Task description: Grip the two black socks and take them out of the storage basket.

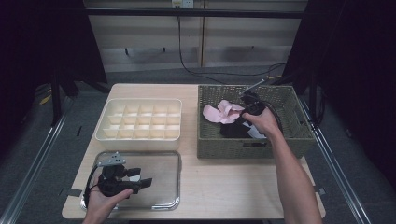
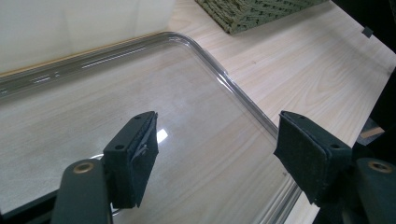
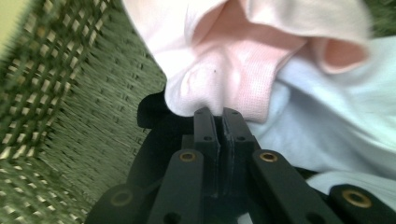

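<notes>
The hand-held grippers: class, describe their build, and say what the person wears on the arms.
Each hand-held gripper, left and right, is black, with two flat padded jaws on arms fixed by brass-coloured rivets. The left carries a grey three-cornered plate; a dark cable trails from the right. Both forearms are bare, no sleeves.

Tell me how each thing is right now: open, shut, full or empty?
Left gripper: open, nothing between its jaws, over the clear tray.
Right gripper: shut on the pink cloth.
Pink cloth: crumpled, pinched at its edge.
Clear tray: empty.
White divided box: compartments empty.
Woven basket: holds pink, pale and dark cloths.
</notes>
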`<action>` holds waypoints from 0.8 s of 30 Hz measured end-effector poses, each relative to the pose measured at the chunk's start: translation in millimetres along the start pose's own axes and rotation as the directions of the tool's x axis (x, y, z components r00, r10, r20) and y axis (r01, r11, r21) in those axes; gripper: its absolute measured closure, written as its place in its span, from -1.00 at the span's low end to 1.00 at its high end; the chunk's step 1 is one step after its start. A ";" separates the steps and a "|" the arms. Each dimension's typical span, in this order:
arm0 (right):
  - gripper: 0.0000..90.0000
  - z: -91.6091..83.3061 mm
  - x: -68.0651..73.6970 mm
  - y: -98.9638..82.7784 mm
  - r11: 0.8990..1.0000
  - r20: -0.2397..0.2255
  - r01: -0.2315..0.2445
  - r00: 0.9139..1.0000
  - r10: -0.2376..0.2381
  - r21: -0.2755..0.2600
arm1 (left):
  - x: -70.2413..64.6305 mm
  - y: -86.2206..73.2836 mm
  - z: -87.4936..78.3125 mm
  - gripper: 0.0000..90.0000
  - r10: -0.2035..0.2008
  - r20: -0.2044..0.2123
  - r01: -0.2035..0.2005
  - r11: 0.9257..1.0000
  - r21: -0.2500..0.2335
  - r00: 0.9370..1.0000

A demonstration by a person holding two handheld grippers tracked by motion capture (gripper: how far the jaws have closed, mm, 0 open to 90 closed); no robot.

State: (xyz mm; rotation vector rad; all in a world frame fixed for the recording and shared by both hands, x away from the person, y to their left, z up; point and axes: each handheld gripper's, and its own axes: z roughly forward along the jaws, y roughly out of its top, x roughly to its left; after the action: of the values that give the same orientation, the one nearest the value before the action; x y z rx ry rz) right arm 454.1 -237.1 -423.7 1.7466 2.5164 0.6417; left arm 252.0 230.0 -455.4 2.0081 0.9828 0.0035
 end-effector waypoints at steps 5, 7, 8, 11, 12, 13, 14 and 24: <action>0.92 -23.8 -4.9 -3.1 0.996 -0.017 -0.026 1.000 0.025 -0.089 | -1.2 0.6 1.5 -0.35 0.007 -0.002 -0.007 1.000 0.006 1.000; 0.92 -31.5 -4.9 -3.3 0.992 -0.022 -0.028 0.999 0.025 -0.124 | -1.5 0.5 1.9 -0.35 0.005 0.003 -0.005 1.000 0.004 1.000; 0.92 -34.1 -5.5 -3.1 0.990 -0.026 -0.028 0.999 0.025 -0.138 | -1.9 0.5 2.2 -0.35 0.001 0.004 -0.001 1.000 0.004 1.000; 0.92 -45.9 -5.8 -1.0 0.981 -0.038 -0.052 0.998 0.046 -0.187 | -1.5 0.5 1.9 -0.35 0.004 0.003 -0.004 1.000 0.005 1.000; 0.92 -48.3 -5.9 -0.6 0.979 -0.047 -0.054 0.998 0.045 -0.197 | -1.3 0.5 1.7 -0.35 0.003 0.000 -0.003 1.000 0.006 1.000; 0.92 -52.6 -5.1 0.4 0.975 -0.057 -0.063 0.997 0.051 -0.213 | -1.0 0.5 1.7 -0.35 0.002 0.003 -0.002 1.000 0.005 1.000; 0.92 -54.8 -4.9 1.2 0.974 -0.053 -0.060 0.997 0.049 -0.220 | -0.9 0.5 1.6 -0.35 0.002 0.000 -0.002 1.000 0.005 1.000; 0.92 -61.8 -7.8 1.2 0.954 -0.106 -0.111 0.991 0.085 -0.279 | -1.5 -0.5 -0.9 -0.24 0.010 0.010 -0.010 1.000 -0.018 1.000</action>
State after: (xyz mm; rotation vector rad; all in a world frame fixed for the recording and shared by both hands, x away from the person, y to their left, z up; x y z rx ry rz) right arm 443.4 -263.7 -368.4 1.7803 2.2602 1.0558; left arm 250.4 229.8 -454.7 1.9948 0.9632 0.0077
